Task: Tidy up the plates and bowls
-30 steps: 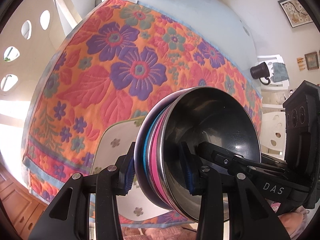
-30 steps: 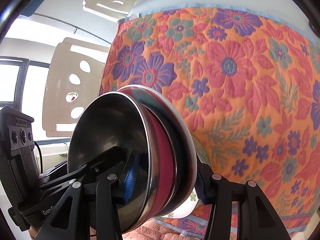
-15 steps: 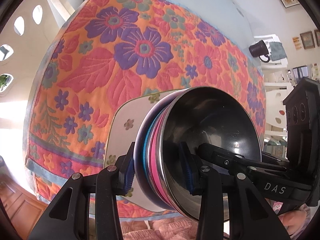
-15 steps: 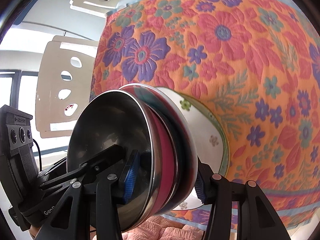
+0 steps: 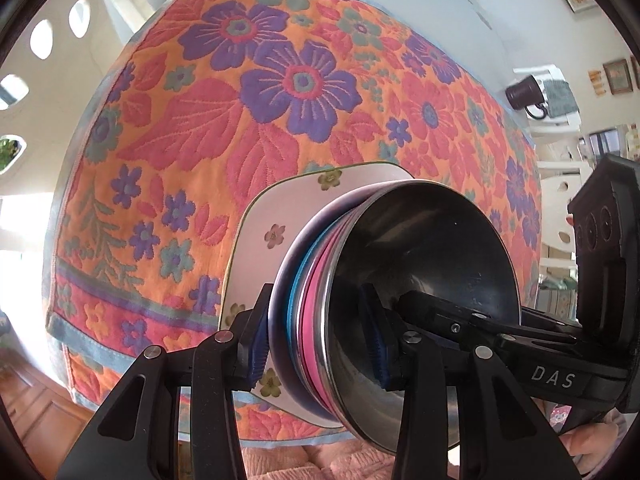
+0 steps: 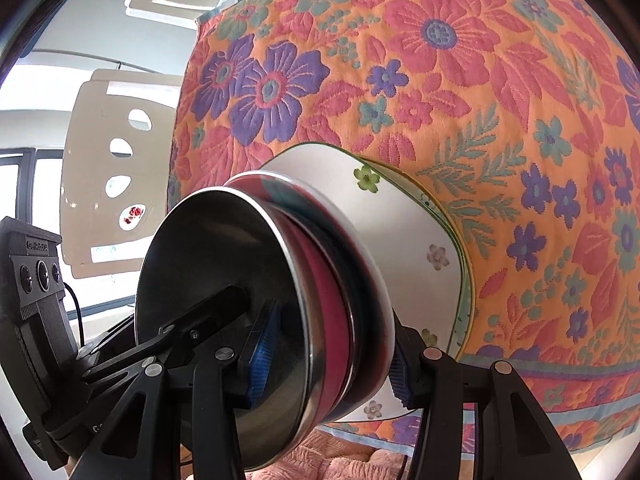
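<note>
With the left gripper (image 5: 316, 344) and right gripper (image 6: 328, 356) both clamped on the nested bowl stack (image 5: 400, 300), lower it level onto the centre of the square floral plate (image 6: 400, 220), releasing only once seated

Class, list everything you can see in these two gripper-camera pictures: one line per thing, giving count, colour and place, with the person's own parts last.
stack of bowls: one stack; steel bowl on top, pink, blue and dark rims beneath; clamped between both grippers over the plate.
square plate: one, white with small flowers, green edge; on the tablecloth under the stack; contact cannot be told.
tablecloth: one, orange with purple and pink flowers; covers the table.
mug: one, dark; on a white shelf far right in the left view.
chairs: at least two, pale with oval cut-outs; beside the table.
framed pictures: several; on the far wall.
left gripper: one, black, blue pads; closed on the stack's rim.
right gripper: one, black, blue pads; closed on the opposite rim.
</note>
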### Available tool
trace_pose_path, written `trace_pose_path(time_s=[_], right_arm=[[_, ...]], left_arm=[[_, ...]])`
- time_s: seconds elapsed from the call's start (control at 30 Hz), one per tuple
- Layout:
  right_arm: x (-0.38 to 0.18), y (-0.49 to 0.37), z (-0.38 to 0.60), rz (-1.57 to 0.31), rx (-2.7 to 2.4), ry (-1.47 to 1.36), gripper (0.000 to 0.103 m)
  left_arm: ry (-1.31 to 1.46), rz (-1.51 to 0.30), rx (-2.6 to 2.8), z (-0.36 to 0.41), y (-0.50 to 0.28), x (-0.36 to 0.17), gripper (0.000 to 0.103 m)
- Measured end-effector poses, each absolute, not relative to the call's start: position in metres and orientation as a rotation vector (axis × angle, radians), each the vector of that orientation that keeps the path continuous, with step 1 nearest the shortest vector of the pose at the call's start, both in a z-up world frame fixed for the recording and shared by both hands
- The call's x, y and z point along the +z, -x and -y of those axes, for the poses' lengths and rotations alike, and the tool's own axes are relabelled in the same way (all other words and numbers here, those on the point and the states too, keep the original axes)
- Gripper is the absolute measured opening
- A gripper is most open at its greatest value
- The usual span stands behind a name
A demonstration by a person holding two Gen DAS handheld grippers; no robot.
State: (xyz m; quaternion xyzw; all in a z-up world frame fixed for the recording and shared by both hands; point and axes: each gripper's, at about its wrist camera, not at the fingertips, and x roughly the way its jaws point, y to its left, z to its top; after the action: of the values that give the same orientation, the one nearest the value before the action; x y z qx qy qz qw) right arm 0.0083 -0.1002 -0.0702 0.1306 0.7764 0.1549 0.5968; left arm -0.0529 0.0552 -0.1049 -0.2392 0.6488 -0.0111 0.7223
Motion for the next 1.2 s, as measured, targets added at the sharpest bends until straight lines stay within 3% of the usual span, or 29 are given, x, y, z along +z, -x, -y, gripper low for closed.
trace_pose_path(time_s=[0.27,0.37,0.43,0.47,0.53,0.57,0.6,0.7,0.73,0.97,1.2], right_arm=[[-0.064,-0.011,0.097,-1.756,0.397,-0.251,0.048],[-0.04,-0.005,0.099,-1.658,0.416,-0.168,0.048],[-0.024,0.003,0.104,-1.586,0.441,-0.144,0.054],[-0.018,0.007,0.106,-1.561,0.453,-0.134,0.06],[-0.009,0.018,0.108,-1.508,0.469,-0.096,0.08],[-0.006,0.024,0.107,-1.484,0.471,-0.078,0.1],[-0.003,0.028,0.106,-1.458,0.475,-0.069,0.103],[0.003,0.041,0.099,-1.38,0.508,-0.043,0.103],[0.005,0.043,0.097,-1.359,0.533,-0.037,0.103],[0.013,0.056,0.083,-1.247,0.544,0.106,0.103],[0.006,0.057,0.08,-1.26,0.521,0.111,0.103]], left_arm=[[0.497,-1.368,0.053,-0.058,0.06,-0.093,0.037],[0.456,-1.302,0.126,-0.068,0.071,-0.073,0.04],[0.427,-1.269,0.149,-0.072,0.078,-0.063,0.05],[0.409,-1.245,0.154,-0.072,0.083,-0.057,0.052],[0.355,-1.209,0.174,-0.069,0.091,-0.049,0.07],[0.328,-1.184,0.182,-0.066,0.095,-0.045,0.074],[0.318,-1.165,0.181,-0.064,0.098,-0.044,0.08],[0.317,-1.152,0.163,-0.058,0.104,-0.044,0.101],[0.309,-1.172,0.18,-0.057,0.104,-0.047,0.102],[0.33,-1.156,0.218,-0.064,0.114,-0.053,0.102],[0.335,-1.169,0.219,-0.065,0.119,-0.061,0.102]])
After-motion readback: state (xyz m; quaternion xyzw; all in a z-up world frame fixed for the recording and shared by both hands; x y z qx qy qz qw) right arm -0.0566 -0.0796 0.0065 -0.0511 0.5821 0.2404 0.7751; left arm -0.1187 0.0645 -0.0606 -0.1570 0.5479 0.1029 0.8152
